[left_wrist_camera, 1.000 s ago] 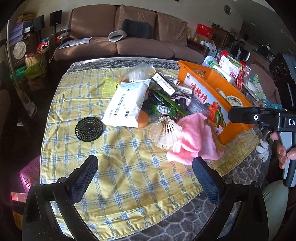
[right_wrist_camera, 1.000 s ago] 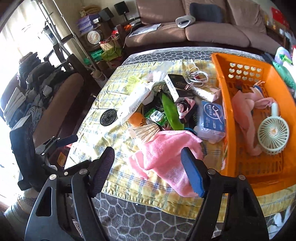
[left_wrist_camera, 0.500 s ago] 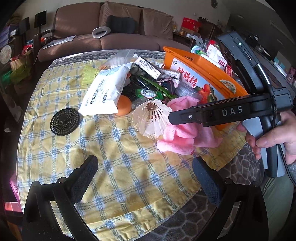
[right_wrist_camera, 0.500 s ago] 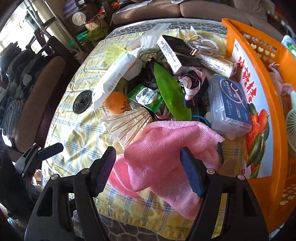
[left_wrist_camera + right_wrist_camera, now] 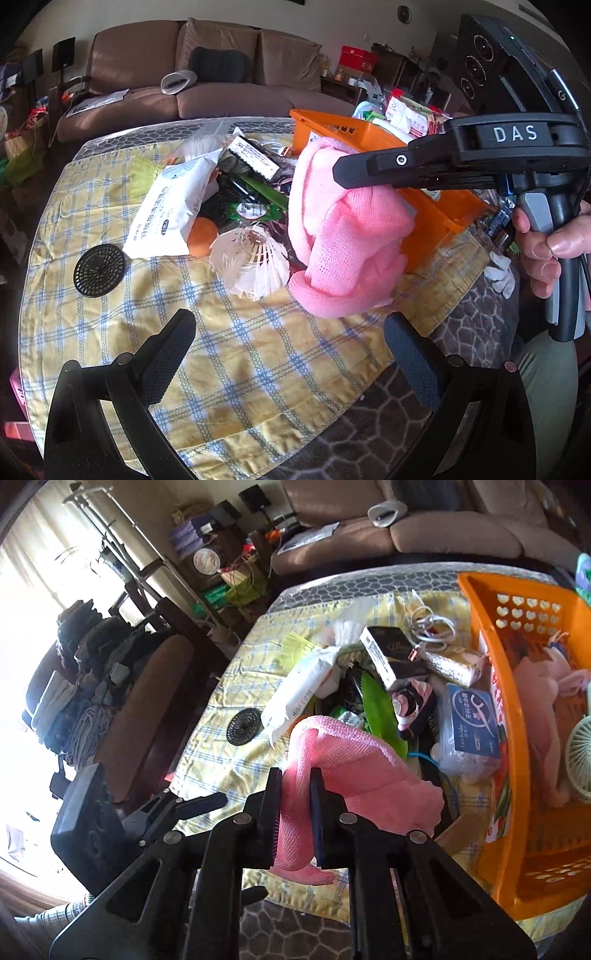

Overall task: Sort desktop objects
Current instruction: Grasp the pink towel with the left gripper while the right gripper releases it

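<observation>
A pink cloth (image 5: 347,236) hangs lifted above the pile, bunched between the pads of my right gripper (image 5: 295,779). The jaws are closing and press on the cloth (image 5: 354,757). In the left wrist view the right gripper (image 5: 338,171) reaches in from the right, held by a hand. My left gripper (image 5: 288,325) stands open over the yellow checked tablecloth (image 5: 229,369) near the front edge, with nothing between its fingers. The orange basket (image 5: 480,602) stands right of the pile and holds a pink plush (image 5: 535,686) and a small fan (image 5: 580,760).
The pile holds a shuttlecock (image 5: 251,258), an orange ball (image 5: 201,236), a white pack (image 5: 173,206), a black box (image 5: 391,653), a floss box (image 5: 469,723) and cables. A black round grille (image 5: 99,270) lies apart at the left. A sofa stands behind the table.
My right gripper dropped onto the pink cloth, closed on it and raised it off the table. The left gripper drifted a little and stays open.
</observation>
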`<state>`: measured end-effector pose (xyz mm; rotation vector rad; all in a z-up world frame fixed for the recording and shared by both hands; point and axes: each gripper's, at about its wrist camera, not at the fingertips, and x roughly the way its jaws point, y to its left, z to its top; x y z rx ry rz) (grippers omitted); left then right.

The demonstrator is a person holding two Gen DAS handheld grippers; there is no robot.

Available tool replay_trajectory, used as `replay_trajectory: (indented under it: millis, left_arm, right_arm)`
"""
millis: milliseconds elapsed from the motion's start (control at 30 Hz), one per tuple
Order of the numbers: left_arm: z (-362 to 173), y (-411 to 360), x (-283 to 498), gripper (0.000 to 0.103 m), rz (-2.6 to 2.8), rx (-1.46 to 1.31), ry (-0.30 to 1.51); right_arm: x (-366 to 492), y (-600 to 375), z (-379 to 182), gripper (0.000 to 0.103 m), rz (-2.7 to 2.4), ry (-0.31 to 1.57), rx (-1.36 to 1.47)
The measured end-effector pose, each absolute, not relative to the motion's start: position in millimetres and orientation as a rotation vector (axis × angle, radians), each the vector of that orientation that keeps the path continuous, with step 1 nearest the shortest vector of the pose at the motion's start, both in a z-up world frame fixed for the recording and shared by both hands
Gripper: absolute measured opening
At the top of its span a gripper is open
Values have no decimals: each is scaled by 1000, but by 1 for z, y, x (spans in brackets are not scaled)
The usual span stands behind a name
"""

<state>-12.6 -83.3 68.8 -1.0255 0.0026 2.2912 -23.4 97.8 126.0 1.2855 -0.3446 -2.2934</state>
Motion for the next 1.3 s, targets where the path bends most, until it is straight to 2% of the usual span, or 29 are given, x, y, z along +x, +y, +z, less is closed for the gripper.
replay_trajectory:
  millis: [200, 300, 367, 467, 633, 733, 800, 833, 900, 933, 1033, 1300]
  left_arm:
    - [125, -74, -9, 103, 2293, -878, -97]
    - [137, -60, -11, 103, 2291, -875, 23]
    - [131, -56, -14, 103, 2289, -919, 69]
    - [104, -67, -17, 103, 2293, -1026, 40]
    - [54, -64, -17, 102, 2301, -1158, 80]
    - [33, -54, -27, 86, 2288, -1229, 76]
    - [24, -49, -33, 63, 2251, -1255, 37]
    - [22, -46, -35, 54, 2243, -1261, 40]
    - [21, -43, -37, 5, 2237, -1274, 50]
    - [23, -43, -37, 9, 2240, -1265, 44]
    - [45, -52, -31, 8, 2251, -1190, -2]
    - [159, -73, -16, 8, 2240, -938, -28]
  right_arm:
    - [-7, 100, 187, 13, -2279, -380, 1128]
    - [3, 98, 209, 13, -2292, -335, 1079]
    - [8, 101, 212, 20, -2313, -314, 1098]
    - [18, 112, 195, 33, -2349, -283, 1155]
    - [30, 141, 143, 34, -2360, -331, 1281]
    - [31, 151, 126, 34, -2355, -349, 1311]
    - [32, 154, 123, 34, -2359, -337, 1318]
    - [33, 155, 122, 34, -2359, -332, 1318]
    - [35, 158, 121, 34, -2360, -328, 1317]
    - [36, 158, 121, 35, -2359, -327, 1318]
    - [42, 157, 116, 37, -2353, -319, 1317]
    - [54, 155, 103, 42, -2333, -336, 1313]
